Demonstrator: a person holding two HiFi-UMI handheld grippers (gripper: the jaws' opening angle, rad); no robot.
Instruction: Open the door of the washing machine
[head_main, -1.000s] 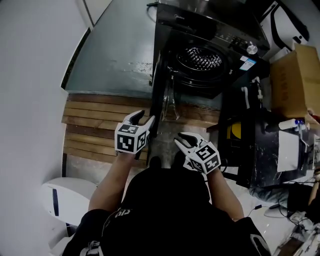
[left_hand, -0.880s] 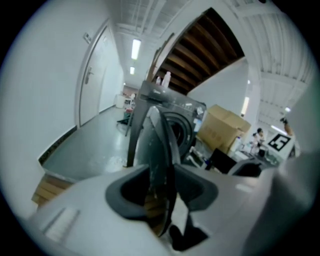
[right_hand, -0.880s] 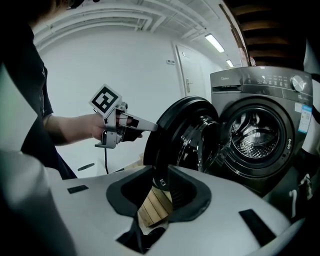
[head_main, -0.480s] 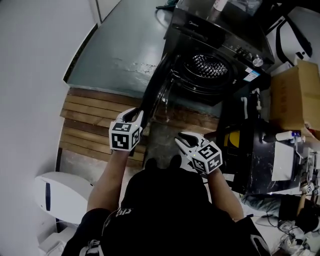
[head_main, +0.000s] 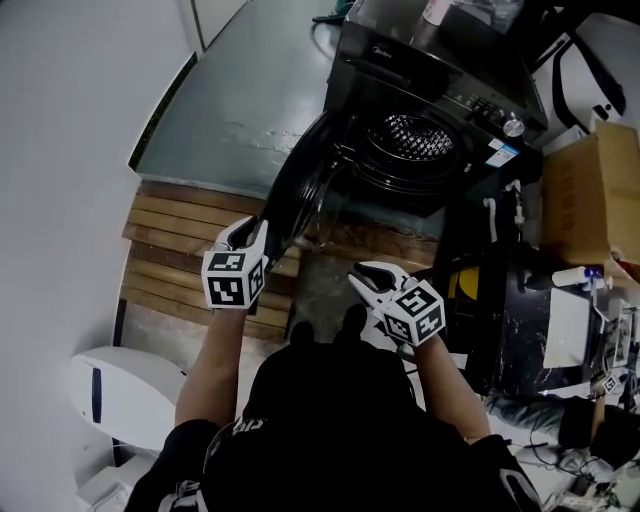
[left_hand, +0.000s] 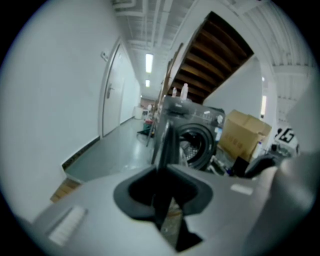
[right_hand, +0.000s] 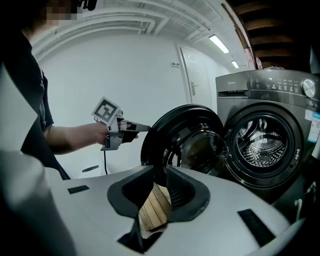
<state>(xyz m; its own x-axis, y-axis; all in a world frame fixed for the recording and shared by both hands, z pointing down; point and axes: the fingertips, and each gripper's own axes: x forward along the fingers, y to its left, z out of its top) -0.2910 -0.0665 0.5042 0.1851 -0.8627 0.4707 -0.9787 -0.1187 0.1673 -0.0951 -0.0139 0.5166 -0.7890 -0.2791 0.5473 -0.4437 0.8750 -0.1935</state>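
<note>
Left hand-held gripper (head_main: 248, 230): just closed on door (head_main: 298, 190) edge | right hand-held gripper (head_main: 362, 276): narrowing, empty

The door (head_main: 300, 180) swung wider as left gripper (head_main: 252, 230) fingers (left_hand: 90, 210) closed on its edge.

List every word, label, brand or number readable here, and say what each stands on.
No text reads clearly enough to quote.
Brand mark on the washing machine, upper front panel: too small to read.
Sticker, blue and white, on the machine's front corner: blurred.
Cardboard box: no legible print.
</note>
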